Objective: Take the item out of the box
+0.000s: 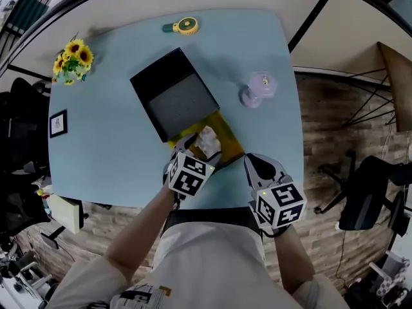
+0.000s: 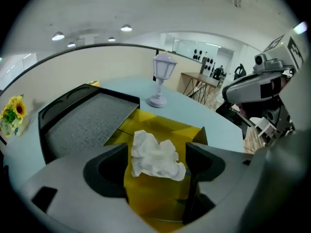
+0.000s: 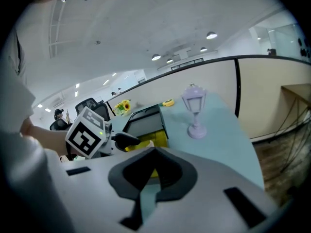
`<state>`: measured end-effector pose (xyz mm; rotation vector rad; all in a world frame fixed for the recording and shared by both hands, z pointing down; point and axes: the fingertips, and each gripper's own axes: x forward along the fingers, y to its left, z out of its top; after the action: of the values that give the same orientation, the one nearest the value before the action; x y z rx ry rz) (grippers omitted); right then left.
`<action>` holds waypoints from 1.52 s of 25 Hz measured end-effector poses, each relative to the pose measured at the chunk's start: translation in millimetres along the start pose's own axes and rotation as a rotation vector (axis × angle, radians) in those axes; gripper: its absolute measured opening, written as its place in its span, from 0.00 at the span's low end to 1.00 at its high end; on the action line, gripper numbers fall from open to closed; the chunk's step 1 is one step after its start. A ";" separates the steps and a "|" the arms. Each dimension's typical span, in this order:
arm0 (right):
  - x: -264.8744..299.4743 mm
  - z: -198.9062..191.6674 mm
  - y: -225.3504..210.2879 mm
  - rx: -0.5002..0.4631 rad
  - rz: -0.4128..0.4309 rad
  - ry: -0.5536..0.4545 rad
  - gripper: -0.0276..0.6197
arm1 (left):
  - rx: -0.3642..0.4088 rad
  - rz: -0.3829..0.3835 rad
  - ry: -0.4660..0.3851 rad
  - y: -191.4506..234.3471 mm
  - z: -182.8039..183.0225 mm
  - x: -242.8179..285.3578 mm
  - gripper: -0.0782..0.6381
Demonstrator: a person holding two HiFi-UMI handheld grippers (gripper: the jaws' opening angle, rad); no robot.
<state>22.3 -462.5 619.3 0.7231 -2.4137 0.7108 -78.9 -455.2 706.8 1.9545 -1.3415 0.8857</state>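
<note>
A yellow box (image 1: 230, 141) lies open on the light blue table (image 1: 109, 147), its black lid (image 1: 175, 95) folded back with the grey lining up. A crumpled white item (image 1: 208, 140) rests in the yellow box. My left gripper (image 1: 193, 145) is at the box's near end, open, and the white item (image 2: 155, 154) sits between its two fingers, which stand close to its sides. My right gripper (image 1: 256, 165) hangs shut over the table's front edge, right of the box, with nothing in it. In the right gripper view its jaws (image 3: 146, 188) meet in a thin slit.
A lilac lantern ornament (image 1: 259, 87) stands right of the lid. Sunflowers (image 1: 72, 60) and a small picture frame (image 1: 58, 123) are at the table's left side, and a yellow tape measure (image 1: 182, 26) at the far edge. Black office chairs (image 1: 370, 198) stand on the wooden floor around the table.
</note>
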 end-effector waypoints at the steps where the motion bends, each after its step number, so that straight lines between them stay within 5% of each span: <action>1: 1.0 -2.6 -3.0 0.003 -0.005 0.002 0.05 | -0.003 0.000 0.007 0.0 -2.0 3.8 0.64; 8: 2.1 -9.9 -17.6 0.003 -0.038 -0.008 0.05 | 0.049 0.013 0.065 -3.2 -11.9 27.2 0.63; 17: -6.9 -4.5 -6.5 0.009 -0.048 -0.046 0.05 | 0.067 -0.015 0.071 -10.0 -13.0 20.9 0.40; 22: -22.2 29.7 19.0 -0.058 -0.010 -0.101 0.05 | 0.099 -0.028 0.043 -17.7 -0.9 -10.9 0.37; 38: -116.3 152.3 108.5 -0.217 0.006 -0.318 0.05 | 0.123 0.149 -0.325 26.0 80.8 -219.9 0.36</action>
<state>-8.7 -437.1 402.8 0.7876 -2.7249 0.3468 -146.9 -406.6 486.4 2.1857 -1.6704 0.7553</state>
